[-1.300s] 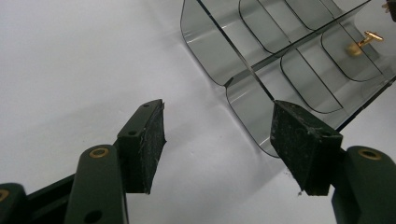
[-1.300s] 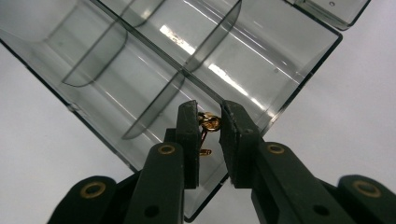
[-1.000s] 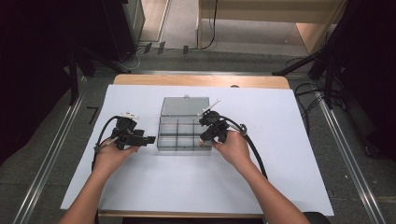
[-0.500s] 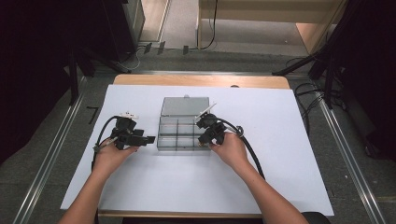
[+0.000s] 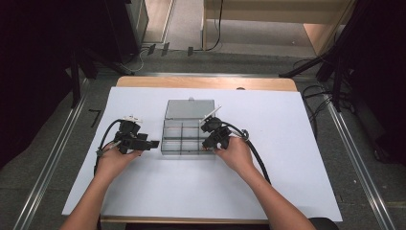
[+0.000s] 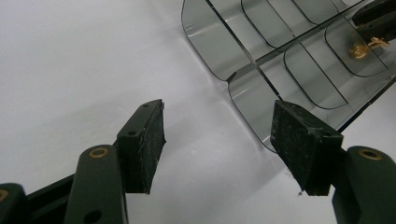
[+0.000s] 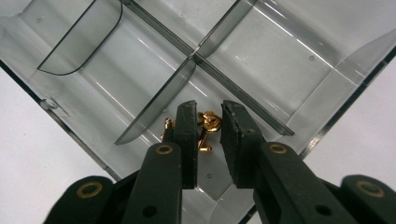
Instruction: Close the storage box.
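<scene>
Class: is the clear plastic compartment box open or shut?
Open: the clear plastic compartment box has its lid folded back flat, dividers exposed.

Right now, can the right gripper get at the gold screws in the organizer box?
Probably yes: the right gripper is down in the open box, its pads flanking the gold screws with nothing between.

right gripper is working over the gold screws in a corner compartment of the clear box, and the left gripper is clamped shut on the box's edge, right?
Not quite. The left gripper is open beside the clear box, clamping nothing, as the left gripper view shows. The rest holds: the right gripper is over the gold screws in a corner compartment.
</scene>
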`<state>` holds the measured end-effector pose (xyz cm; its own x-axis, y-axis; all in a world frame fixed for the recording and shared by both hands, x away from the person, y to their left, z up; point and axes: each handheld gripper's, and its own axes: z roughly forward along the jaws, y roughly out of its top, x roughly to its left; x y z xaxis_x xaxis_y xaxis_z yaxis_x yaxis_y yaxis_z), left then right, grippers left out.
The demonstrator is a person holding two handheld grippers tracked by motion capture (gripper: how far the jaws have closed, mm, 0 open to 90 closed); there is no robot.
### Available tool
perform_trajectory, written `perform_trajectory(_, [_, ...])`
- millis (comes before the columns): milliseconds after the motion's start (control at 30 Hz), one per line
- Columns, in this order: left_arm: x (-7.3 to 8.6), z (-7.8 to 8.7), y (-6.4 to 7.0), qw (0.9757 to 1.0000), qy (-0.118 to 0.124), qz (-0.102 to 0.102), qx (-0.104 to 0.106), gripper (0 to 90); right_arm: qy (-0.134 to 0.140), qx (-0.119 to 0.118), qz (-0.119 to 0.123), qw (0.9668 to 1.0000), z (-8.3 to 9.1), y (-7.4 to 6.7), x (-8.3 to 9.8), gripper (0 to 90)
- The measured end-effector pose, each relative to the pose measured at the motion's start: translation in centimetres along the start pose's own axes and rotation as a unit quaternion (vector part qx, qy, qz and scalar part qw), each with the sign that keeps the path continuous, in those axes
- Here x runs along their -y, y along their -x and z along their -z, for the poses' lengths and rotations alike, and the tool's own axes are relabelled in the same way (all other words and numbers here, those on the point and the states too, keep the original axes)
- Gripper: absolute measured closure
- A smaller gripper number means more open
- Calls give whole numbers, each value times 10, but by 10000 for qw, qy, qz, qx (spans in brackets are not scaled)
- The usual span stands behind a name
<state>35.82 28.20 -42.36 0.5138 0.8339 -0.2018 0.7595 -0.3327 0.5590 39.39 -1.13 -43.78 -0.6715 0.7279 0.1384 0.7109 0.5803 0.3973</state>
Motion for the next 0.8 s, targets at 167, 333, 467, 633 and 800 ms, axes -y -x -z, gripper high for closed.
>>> perform_trajectory(167, [0, 0, 0, 10000, 23, 15, -14, 362, -24, 2, -16, 10000, 1, 0, 0, 763])
perform_trajectory(333, [0, 0, 0, 10000, 21, 17, 0, 363, 101, -16, -8, 9999, 7, 0, 0, 746])
perform_trajectory(467, [-1, 0, 0, 10000, 17, 44, 44, 362, 256, -40, -63, 9996, 17, 2, 0, 716])
perform_trajectory(633, [-3, 1, 0, 10000, 42, 55, 24, 363, 501, -127, -168, 9985, 30, 8, 1, 682])
perform_trajectory(800, [-7, 1, 0, 10000, 46, 25, 49, 367, 729, -196, -330, 9966, 42, 16, 4, 640])
